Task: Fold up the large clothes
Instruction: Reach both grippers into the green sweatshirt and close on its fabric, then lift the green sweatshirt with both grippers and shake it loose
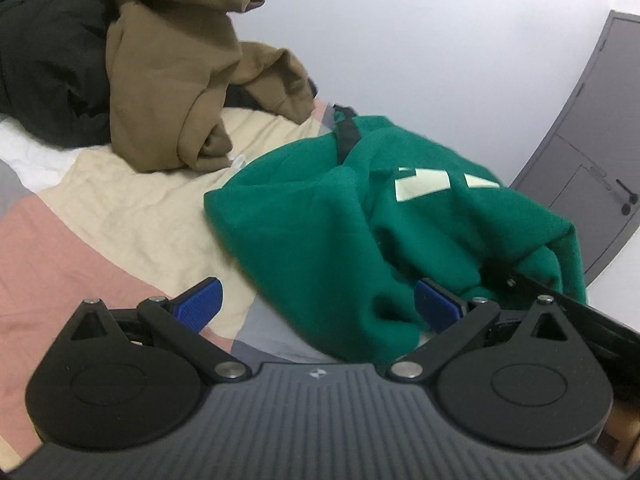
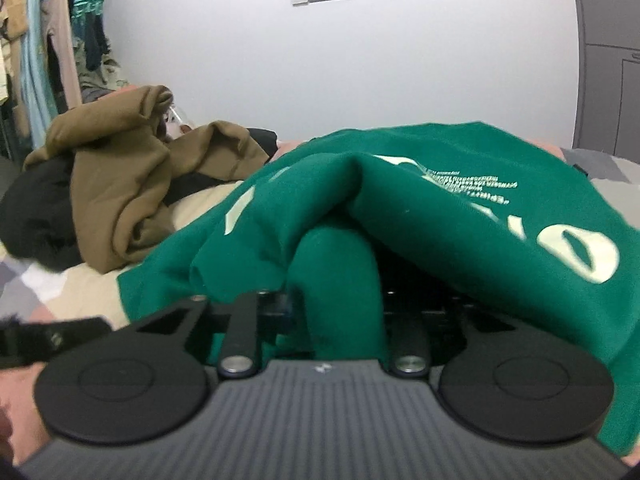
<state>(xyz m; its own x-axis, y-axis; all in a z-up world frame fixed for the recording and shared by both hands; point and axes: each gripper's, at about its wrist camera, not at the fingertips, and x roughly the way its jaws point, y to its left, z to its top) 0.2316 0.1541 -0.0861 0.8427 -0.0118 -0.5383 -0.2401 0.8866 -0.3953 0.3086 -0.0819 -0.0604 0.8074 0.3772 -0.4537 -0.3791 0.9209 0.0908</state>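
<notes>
Green sweater (image 1: 340,216) lies bunched right of the brown pile (image 1: 168,80). Right claw (image 2: 336,300) pinches its near fold; left claw (image 1: 316,304) wide open, empty, at the hem.

Green sweatshirt (image 2: 460,216): pale printed lettering, large shapes at 3 o'clock, one like an "O"; several small text lines near 1 o'clock, upside down, too blurred to read. Nothing else legible in either view.

Bed (image 1: 120,216) with patchwork cover: pink, cream, grey, white blocks. On it: green sweatshirt (image 1: 320,232) crumpled near side, brown hoodie (image 1: 168,92) heaped behind, black garment (image 1: 48,68) beside the hoodie.
</notes>
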